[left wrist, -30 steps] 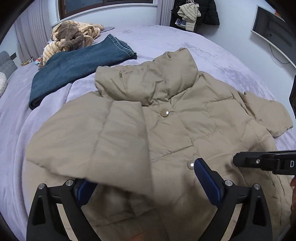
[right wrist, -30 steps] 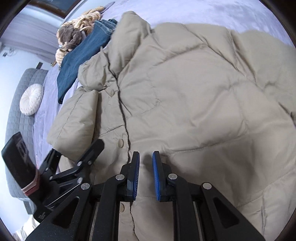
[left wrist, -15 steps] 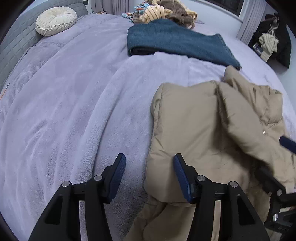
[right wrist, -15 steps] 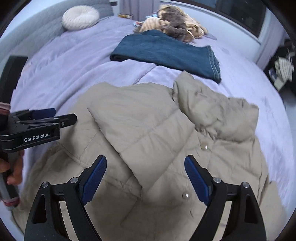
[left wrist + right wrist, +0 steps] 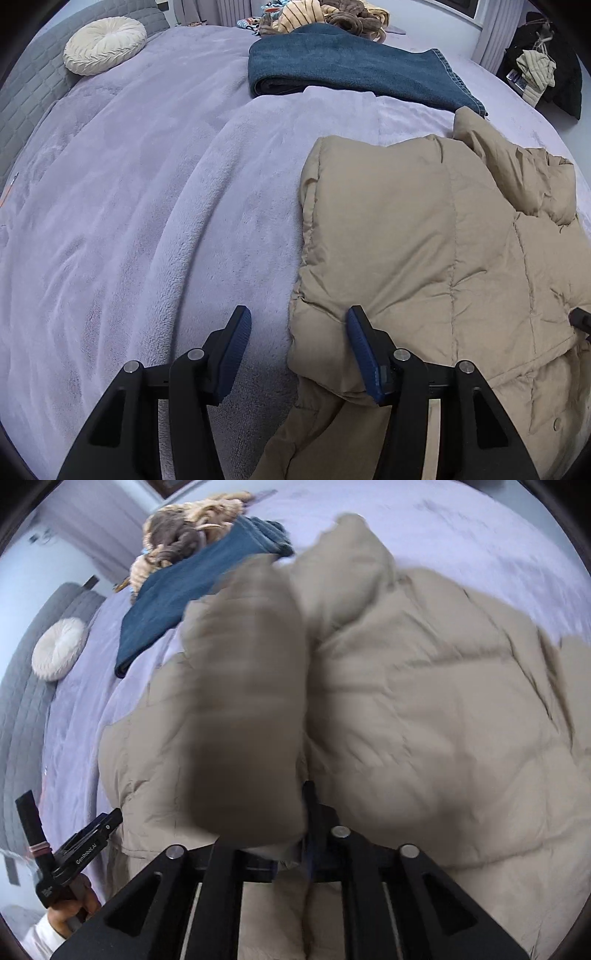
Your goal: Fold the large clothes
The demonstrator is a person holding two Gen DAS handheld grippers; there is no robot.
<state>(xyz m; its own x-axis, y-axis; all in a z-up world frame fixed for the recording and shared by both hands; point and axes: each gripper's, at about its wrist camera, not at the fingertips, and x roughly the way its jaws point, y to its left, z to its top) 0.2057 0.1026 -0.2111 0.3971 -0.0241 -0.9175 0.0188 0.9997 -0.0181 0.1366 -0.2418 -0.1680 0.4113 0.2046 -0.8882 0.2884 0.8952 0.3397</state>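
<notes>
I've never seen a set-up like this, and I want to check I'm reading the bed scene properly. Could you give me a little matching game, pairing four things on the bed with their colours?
Things:
1. puffer jacket
2. folded jeans
3. round cushion
4. blanket

Colours:
A. lilac
B. tan
C. cream
D. dark blue

Pairs: 1-B, 2-D, 3-C, 4-A
</notes>
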